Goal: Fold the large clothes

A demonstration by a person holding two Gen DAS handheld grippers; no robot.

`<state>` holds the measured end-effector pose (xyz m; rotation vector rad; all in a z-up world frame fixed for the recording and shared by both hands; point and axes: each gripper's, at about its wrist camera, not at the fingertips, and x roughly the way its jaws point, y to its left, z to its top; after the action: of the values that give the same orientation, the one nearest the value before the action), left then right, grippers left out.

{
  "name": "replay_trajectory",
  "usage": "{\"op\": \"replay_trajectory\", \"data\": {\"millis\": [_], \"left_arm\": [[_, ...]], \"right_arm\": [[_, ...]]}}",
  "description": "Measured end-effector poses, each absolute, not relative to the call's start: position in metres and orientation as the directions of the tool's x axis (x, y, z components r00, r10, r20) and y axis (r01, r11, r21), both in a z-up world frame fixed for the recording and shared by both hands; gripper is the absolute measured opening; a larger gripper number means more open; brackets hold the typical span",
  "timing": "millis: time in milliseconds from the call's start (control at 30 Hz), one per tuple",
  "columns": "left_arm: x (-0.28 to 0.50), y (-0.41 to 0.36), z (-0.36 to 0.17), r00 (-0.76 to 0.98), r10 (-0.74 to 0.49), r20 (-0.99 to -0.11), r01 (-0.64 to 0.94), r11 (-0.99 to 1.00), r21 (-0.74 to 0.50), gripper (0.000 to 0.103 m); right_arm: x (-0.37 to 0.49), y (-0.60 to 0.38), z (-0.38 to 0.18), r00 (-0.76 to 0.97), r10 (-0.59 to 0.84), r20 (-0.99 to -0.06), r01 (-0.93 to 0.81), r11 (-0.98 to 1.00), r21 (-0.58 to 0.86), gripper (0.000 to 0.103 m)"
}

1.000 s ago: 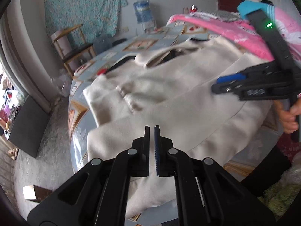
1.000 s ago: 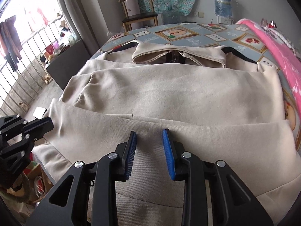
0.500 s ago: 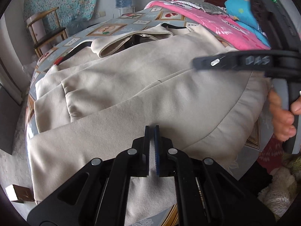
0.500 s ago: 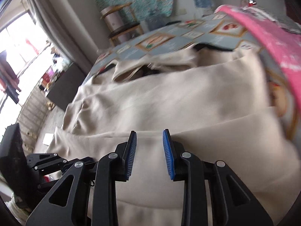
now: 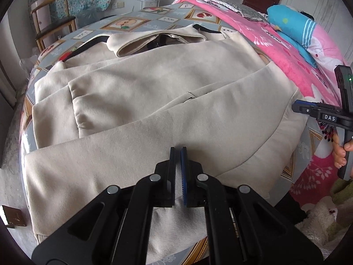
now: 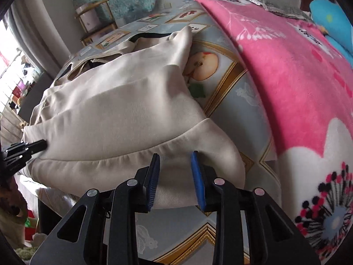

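Cream cloth fills the left wrist view: a large beige garment (image 5: 158,101) lies spread on a bed whose cover (image 5: 132,22) is grey-blue with framed fruit pictures. Its collar sits at the far end, and its near hem runs across just ahead of the left gripper (image 5: 177,152). That gripper's jaws are closed almost pad to pad, with only a thin slit between them, and nothing is caught there; the tips hang over the near panel of the garment. At the right edge the right gripper (image 5: 296,108) reaches in from the side, gripped by a hand (image 5: 340,152). A pink blanket (image 5: 264,42) lies along the far right of the bed with a blue pillow (image 5: 289,24) on it. A wooden chair (image 5: 53,19) stands against the back wall.

From the right wrist, the right gripper (image 6: 175,156) has its jaws partly open above the garment's (image 6: 123,110) lower right corner. The hem band passes under and between the blue pads, but whether they touch the cloth is unclear. The pink blanket (image 6: 286,70) sits just beside it on the right. The left gripper's tip (image 6: 37,144) shows at the left edge.
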<state>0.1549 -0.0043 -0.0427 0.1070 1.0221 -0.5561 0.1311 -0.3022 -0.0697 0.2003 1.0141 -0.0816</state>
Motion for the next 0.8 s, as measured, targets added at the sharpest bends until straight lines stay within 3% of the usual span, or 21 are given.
{"op": "replay_trajectory", "data": {"millis": [100,233,300,433,567,667,800], "left_arm": [[0.159,-0.003,-0.042,0.369,-0.397,-0.840,0.490,0.851,-0.187,0.006],[0.164,-0.002,-0.042,0.337,-0.416,-0.845,0.497,0.840,-0.216,0.006],[0.169,0.002,-0.043,0.308,-0.440,-0.843,0.489,0.834,-0.257,0.006],[0.177,0.011,-0.046,0.263,-0.493,-0.829,0.457,0.821,-0.343,0.006],[0.180,0.016,-0.049,0.236,-0.530,-0.814,0.439,0.806,-0.397,0.006],[0.180,0.017,-0.050,0.226,-0.542,-0.810,0.437,0.799,-0.413,0.005],[0.172,0.025,-0.036,0.280,-0.518,-0.808,0.443,0.817,-0.370,0.005]], "right_arm": [[0.127,-0.286,-0.041,0.579,-0.034,-0.815,0.143,0.988,0.060,0.030],[0.120,-0.237,-0.012,0.635,0.143,-0.759,-0.073,0.989,0.125,0.031],[0.120,-0.201,-0.020,0.612,0.215,-0.761,-0.196,0.973,0.118,0.035],[0.134,-0.175,-0.078,0.509,0.165,-0.845,-0.223,0.973,0.056,0.036],[0.127,-0.161,-0.056,0.542,0.134,-0.830,-0.237,0.972,0.002,0.036],[0.121,-0.132,-0.031,0.563,0.293,-0.773,-0.355,0.930,0.094,0.036],[0.133,-0.101,-0.061,0.502,0.290,-0.815,-0.404,0.912,0.076,0.036]]}}
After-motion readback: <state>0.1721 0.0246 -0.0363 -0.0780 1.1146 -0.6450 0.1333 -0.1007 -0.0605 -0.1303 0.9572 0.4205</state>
